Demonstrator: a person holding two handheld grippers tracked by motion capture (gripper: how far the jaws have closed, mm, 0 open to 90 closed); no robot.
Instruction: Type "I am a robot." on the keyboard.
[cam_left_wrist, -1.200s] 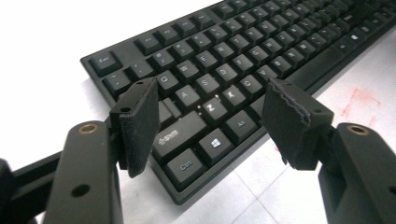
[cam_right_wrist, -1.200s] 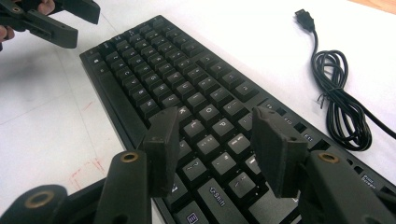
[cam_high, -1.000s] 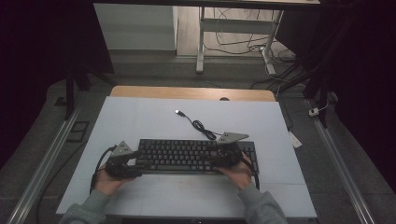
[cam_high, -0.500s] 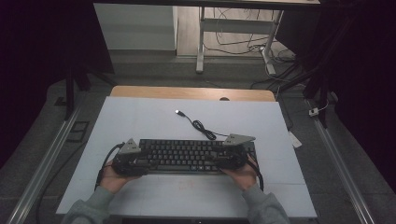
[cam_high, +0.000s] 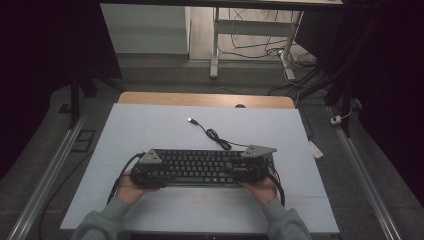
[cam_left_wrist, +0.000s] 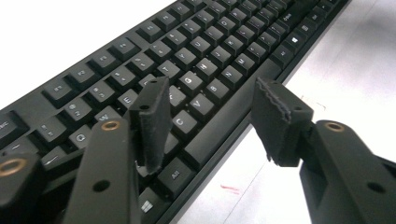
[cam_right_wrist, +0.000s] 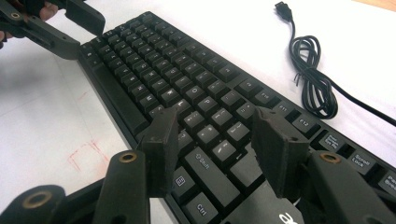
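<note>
The left gripper (cam_left_wrist: 208, 126) had just been narrowing, jaws apart over the near edge of the long black plastic keyboard (cam_high: 202, 167), gripping nothing; the right gripper (cam_right_wrist: 215, 149) stood wide over its keys — low centre of the high view, on the white table (cam_high: 150, 130).

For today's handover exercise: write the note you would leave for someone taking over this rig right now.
Left gripper: open, jaws just been closing, astride the keyboard's near edge, pads not pressing.
Right gripper: open over the right-hand keys.
Keyboard lies flat on the white mat; its cable trails loose behind, unplugged.
Done: both grippers at the ends.
Left: probably grip and move it.
</note>
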